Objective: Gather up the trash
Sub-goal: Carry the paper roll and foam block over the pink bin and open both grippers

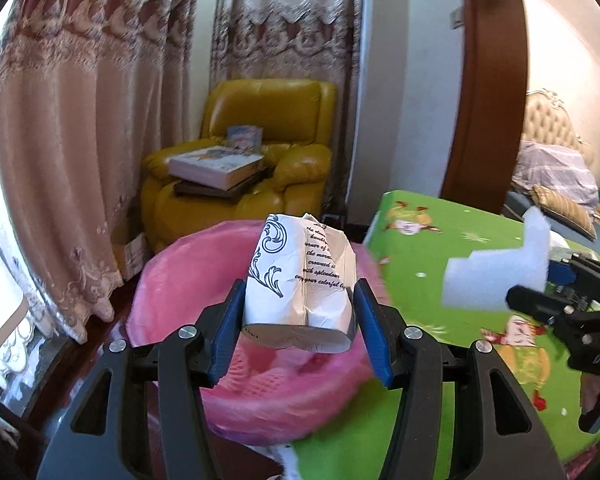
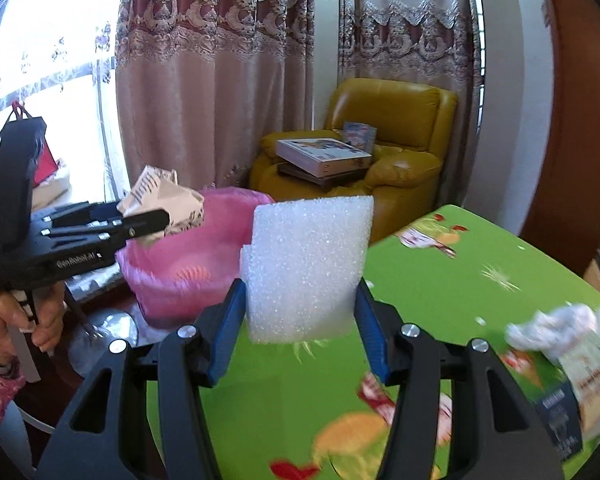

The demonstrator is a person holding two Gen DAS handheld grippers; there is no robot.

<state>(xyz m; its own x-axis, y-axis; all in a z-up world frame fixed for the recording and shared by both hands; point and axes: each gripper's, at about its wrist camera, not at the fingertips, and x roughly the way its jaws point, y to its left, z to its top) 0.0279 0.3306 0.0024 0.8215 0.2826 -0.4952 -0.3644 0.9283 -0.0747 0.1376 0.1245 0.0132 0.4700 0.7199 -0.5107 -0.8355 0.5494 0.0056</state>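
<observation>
Two hand-held grippers, each w/ trash.
Left hand-held gripper (image 1: pixel 300 308) clamps crumpled paper cup (image 1: pixel 300 280) above pink bin (image 1: pixel 180 280); right hand-held gripper (image 2: pixel 300 304) grips foam block (image 2: pixel 306 264) over green surface (image 2: pixel 440 300), bin ahead-left.

both grippers clamped, held side by side

left gripper (image 1: pixel 300 304) has its blue pads (image 1: pixel 230 322) pressed on a crumpled cup (image 1: pixel 300 276). right gripper (image 2: pixel 302 308) pinches a foam block (image 2: pixel 308 264). a hand (image 2: pixel 24 320) grips the left handle.
</observation>
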